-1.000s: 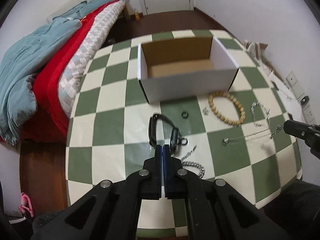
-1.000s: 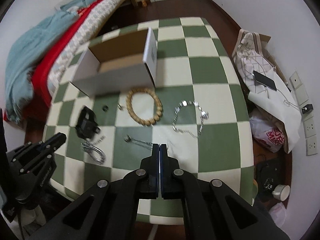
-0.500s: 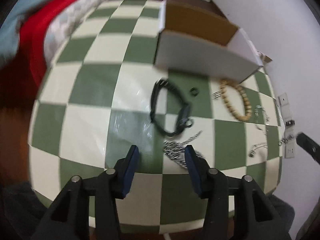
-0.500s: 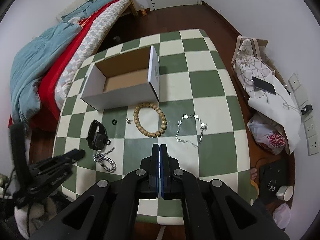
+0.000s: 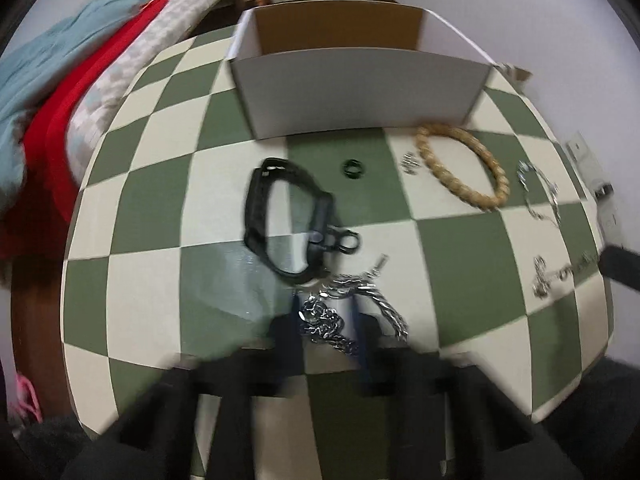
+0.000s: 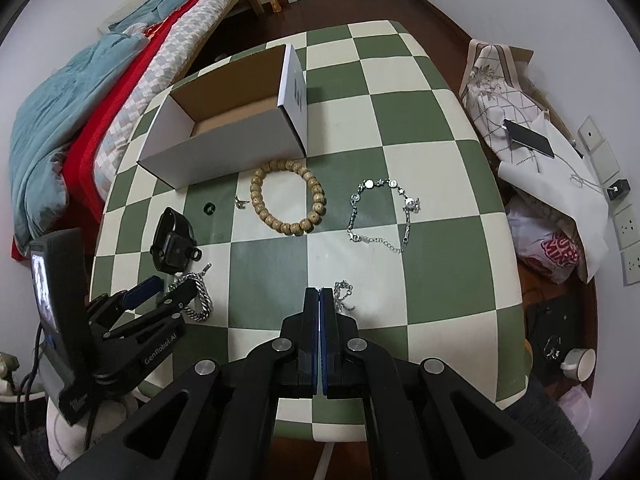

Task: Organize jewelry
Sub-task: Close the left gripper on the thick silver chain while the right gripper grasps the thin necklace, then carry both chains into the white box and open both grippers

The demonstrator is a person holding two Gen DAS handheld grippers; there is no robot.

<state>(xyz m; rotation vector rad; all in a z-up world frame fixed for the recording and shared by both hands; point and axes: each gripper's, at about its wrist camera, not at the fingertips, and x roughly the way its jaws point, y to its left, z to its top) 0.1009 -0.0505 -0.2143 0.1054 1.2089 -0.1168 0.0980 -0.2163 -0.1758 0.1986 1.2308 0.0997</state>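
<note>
My left gripper [image 5: 326,320] [image 6: 164,288] is down at the checkered table [image 5: 132,280], blurred by motion. Its jaws are closing with the thick silver chain [image 5: 332,324] [image 6: 198,300] between them, and a gap still shows at the pads. Just beyond lies the black watch [image 5: 288,220] [image 6: 174,244]. My right gripper [image 6: 320,300] is shut and holds nothing, its tips beside a thin silver chain [image 6: 342,296] [image 5: 560,276]. The open white box [image 5: 360,92] [image 6: 224,140] stands at the back.
Before the box lie a black ring [image 5: 352,168] [image 6: 209,208], a small earring [image 6: 240,201], a wooden bead bracelet [image 5: 424,152] [image 6: 316,196] and a silver star bracelet [image 6: 406,204]. A bed with red and blue covers [image 6: 60,120] lies left. Bags [image 6: 520,140] sit on the floor to the right.
My left gripper opened, sank toward the table over the thick silver chain, then narrowed its jaws around it. The right gripper stayed shut.
</note>
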